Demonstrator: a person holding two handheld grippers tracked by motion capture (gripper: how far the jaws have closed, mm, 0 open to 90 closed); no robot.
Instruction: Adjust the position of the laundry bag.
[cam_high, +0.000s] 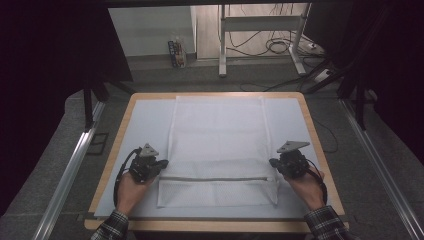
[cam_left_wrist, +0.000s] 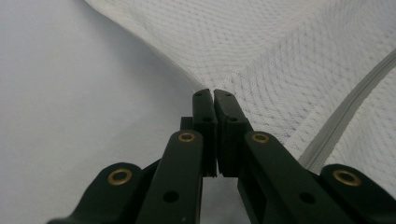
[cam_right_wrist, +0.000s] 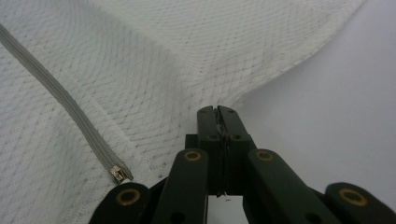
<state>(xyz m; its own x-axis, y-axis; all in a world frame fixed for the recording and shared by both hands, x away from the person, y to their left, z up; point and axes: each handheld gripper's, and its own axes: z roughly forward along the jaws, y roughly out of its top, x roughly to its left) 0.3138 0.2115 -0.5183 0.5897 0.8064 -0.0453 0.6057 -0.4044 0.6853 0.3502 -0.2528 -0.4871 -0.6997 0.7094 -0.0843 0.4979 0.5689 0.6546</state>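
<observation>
A white mesh laundry bag (cam_high: 220, 130) lies flat on the pale mat (cam_high: 145, 120), its near part folded along a grey zipper (cam_high: 220, 178). My left gripper (cam_high: 164, 163) is at the bag's left edge, and its jaws are shut on the mesh edge (cam_left_wrist: 280, 56), which rises to the left gripper's tips (cam_left_wrist: 213, 93). The right gripper (cam_high: 272, 162) is at the bag's right edge. The right gripper (cam_right_wrist: 218, 110) is shut with a sliver of mesh (cam_right_wrist: 187, 46) pinched between its pads. In the right gripper view the zipper pull (cam_right_wrist: 119, 173) lies at the lower left.
The mat covers a wooden table (cam_high: 112, 155). Metal rails (cam_high: 70, 170) run along the floor on both sides. Behind the table stand a desk frame (cam_high: 222, 45), floor cables (cam_high: 280, 47) and a small box (cam_high: 176, 52). Dark curtains hang left and right.
</observation>
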